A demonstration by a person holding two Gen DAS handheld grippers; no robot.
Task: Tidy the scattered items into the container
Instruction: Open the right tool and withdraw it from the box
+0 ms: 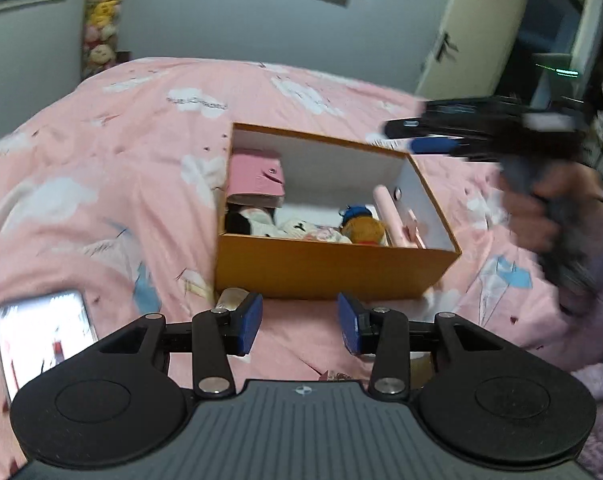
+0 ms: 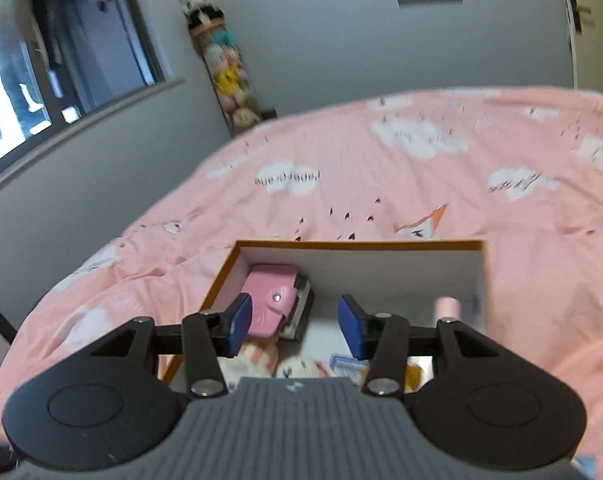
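Note:
An orange cardboard box (image 1: 333,268) with a white inside stands on the pink bedspread (image 1: 101,184). It holds a pink wallet (image 1: 255,178), several small plush toys (image 1: 301,232), a brown plush with a blue cap (image 1: 361,228) and a slim pink item (image 1: 393,216). My left gripper (image 1: 299,322) hovers just before the box's near wall, open with nothing between its pads. A small silvery object (image 1: 231,298) lies by its left finger. My right gripper (image 2: 293,322) hangs above the box (image 2: 357,244) and the wallet (image 2: 271,300), open and empty. It also shows blurred (image 1: 413,136) in the left wrist view.
A lit phone (image 1: 41,332) lies on the bedspread at the near left. A person's hand (image 1: 537,216) in a lilac sleeve holds the right gripper. A hanging column of plush toys (image 2: 229,76) fills the room's corner beside a window (image 2: 41,60). A door (image 1: 473,32) stands at the right.

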